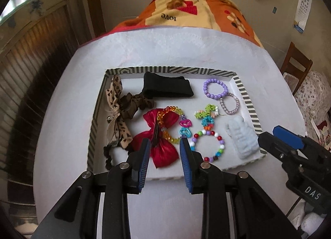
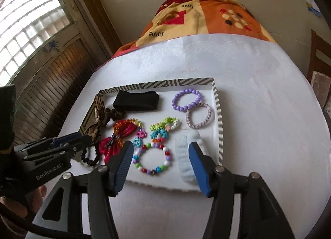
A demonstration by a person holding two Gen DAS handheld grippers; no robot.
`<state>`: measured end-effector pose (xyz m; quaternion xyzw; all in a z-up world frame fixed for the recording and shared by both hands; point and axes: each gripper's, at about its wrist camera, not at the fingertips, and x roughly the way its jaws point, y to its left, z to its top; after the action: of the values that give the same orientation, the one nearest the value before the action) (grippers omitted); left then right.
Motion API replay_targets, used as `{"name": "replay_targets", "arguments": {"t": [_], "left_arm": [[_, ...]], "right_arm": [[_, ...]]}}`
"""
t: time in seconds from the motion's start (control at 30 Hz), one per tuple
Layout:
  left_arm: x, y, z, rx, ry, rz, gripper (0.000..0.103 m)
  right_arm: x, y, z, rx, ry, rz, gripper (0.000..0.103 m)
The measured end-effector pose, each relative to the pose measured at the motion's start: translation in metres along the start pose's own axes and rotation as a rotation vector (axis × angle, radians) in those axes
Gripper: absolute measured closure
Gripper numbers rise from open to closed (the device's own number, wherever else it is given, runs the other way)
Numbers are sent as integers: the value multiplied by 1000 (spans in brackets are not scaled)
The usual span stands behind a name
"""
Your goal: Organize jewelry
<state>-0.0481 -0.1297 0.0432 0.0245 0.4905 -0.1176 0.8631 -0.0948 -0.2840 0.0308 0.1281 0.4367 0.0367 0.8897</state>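
Both grippers, left [image 1: 165, 150] and right [image 2: 162, 154], fingers apart and empty above striped tray [image 1: 245, 92] holding five bracelets, three scrunchies, two bows.

"love" is printed twice, upside down, on the orange blanket [image 1: 192, 9]. The right tool [image 1: 266, 137] body reads "DAS"; the left tool [image 2: 86, 138] body reads "GenRobot.AI".

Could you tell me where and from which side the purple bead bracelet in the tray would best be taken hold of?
The purple bead bracelet lies flat in the striped tray, so I would come from above, one finger inside the ring, one outside. Grip its left arc: the right side nears the tray wall, and the near side touches the lilac woven bracelet.
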Motion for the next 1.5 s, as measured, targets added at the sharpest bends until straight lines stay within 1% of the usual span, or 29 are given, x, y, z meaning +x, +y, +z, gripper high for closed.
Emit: {"name": "replay_targets", "arguments": {"t": [0.17, 0.5, 0.63, 0.97, 1.3, 1.5], "left_arm": [[-21, -1, -17, -1, -18, 11, 84], [-59, 2, -42, -25, -73, 39, 84], [-69, 2, -49, -30, -85, 45, 84], [-85, 0, -49, -27, -132, 62, 84], [-88, -1, -44, -18, -140, 73, 84], [-87, -1, -41, -16, -140, 79, 84]], "right_arm": [[-18, 9, -17, 2, -14, -13, 39], [-50, 30, -39, -25, -27, -19, 38], [-59, 36, -42, -33, -30, -26, 35], [-75, 41, -44, -57, -49, -32, 34], [-78, 39, -41, -55, -58, -33, 34], [-75, 37, -39, -61, -49, -32, 34]]}}
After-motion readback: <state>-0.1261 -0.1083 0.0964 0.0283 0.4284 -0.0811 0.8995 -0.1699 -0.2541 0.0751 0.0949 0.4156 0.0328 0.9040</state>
